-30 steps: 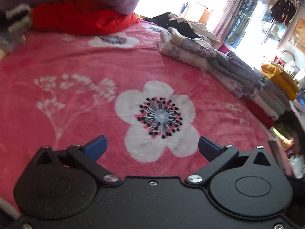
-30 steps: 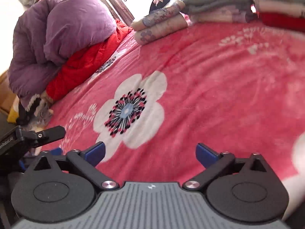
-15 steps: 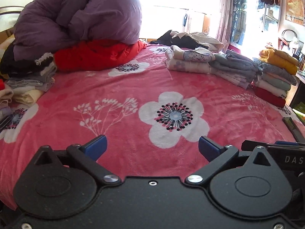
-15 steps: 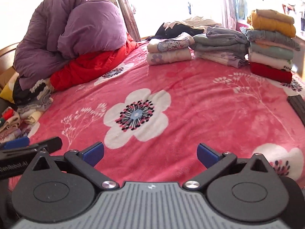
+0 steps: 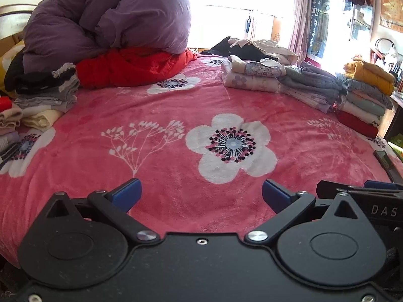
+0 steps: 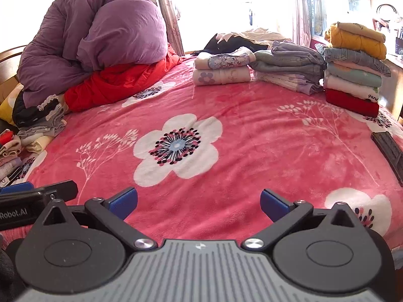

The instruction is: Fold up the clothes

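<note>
My left gripper (image 5: 201, 195) is open over the near edge of a pink flowered blanket (image 5: 176, 105), nothing between its blue pads. My right gripper (image 6: 199, 201) is open too, just to its right, empty; its tip shows in the left wrist view (image 5: 357, 191). Folded clothes stand in stacks at the far right: a floral pile (image 6: 221, 70), a grey denim pile (image 6: 289, 63) and a tall stack topped with yellow (image 6: 352, 68). An unfolded heap of dark and beige garments (image 5: 254, 47) lies by the window. More folded pieces (image 5: 42, 93) sit at the left edge.
A purple duvet (image 5: 108, 17) rests on a red quilt (image 5: 133, 65) at the back left. A dark flat object (image 6: 389, 148) lies near the bed's right edge. A white flower print (image 6: 176, 146) marks the blanket's open middle.
Both grippers pulled back and levelled out from close over the blanket; the whole bed and the stacks came into view. Both stayed open and empty.
</note>
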The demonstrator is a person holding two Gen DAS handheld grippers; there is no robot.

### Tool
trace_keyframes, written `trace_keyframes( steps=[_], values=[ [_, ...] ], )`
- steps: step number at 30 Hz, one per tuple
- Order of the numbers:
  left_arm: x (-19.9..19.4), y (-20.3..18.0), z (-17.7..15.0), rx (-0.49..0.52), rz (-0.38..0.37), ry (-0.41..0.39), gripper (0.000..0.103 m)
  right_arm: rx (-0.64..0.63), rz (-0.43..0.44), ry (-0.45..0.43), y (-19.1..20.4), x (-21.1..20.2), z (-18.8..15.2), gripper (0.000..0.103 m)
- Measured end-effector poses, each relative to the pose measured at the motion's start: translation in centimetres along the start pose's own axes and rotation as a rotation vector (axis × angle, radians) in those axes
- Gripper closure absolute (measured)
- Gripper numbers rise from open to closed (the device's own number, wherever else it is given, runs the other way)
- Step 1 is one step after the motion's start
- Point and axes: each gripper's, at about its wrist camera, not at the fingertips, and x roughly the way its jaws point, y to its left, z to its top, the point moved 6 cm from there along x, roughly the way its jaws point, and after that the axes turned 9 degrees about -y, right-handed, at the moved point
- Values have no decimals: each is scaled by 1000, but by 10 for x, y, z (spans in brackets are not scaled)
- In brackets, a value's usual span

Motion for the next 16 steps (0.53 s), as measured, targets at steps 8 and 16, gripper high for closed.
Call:
trace_keyframes(
  steps=[8,16],
  values=[
    [-1,-1,0,-6,-17,-4,0,12,6,-18,-3,-4,2,0],
    [-1,4,0,-26,-1,-7,0,16,15,-6,-1,1,-3,0]
  ],
)
